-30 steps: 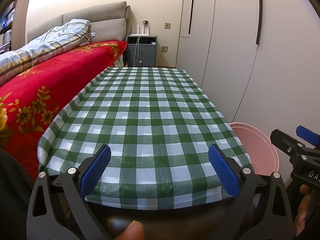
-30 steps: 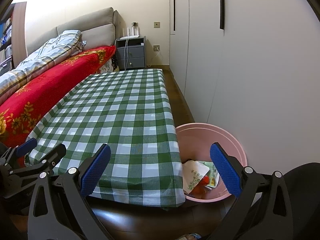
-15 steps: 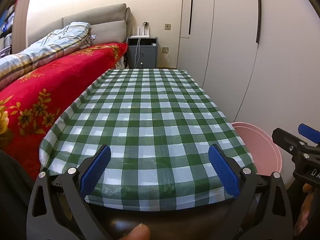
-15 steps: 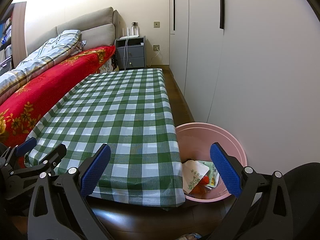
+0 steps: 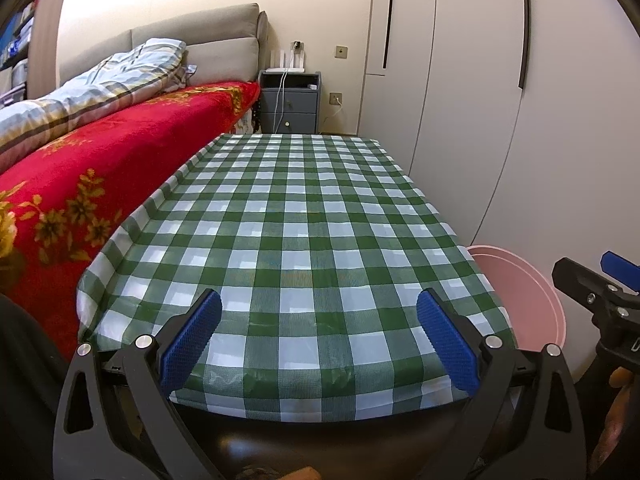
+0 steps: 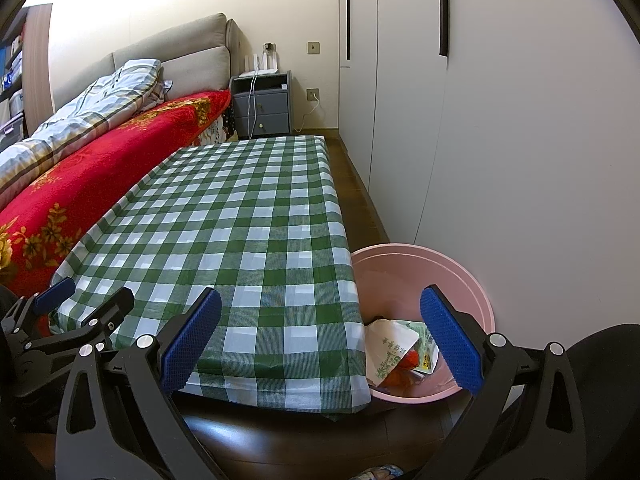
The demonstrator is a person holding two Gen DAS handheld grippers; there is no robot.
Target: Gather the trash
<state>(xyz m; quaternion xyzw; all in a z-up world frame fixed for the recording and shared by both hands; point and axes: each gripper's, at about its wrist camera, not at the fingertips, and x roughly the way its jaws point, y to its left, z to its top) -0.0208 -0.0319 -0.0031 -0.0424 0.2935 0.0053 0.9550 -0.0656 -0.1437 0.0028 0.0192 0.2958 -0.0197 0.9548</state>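
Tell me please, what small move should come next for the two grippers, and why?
Probably just draw both back and stop. The checked tablecloth shows no trash on it, wrappers already lie in the pink bin, and the left gripper and right gripper are both open and hold nothing.

Trash (image 6: 402,356) lay heaped in the pink bin (image 6: 476,280) (white wrapper uppermost, something red under it), just beside the table's corner.

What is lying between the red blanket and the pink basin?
Only the green checked table, bare on top, lies between the red blanket and the pink basin, seen in the right wrist view.
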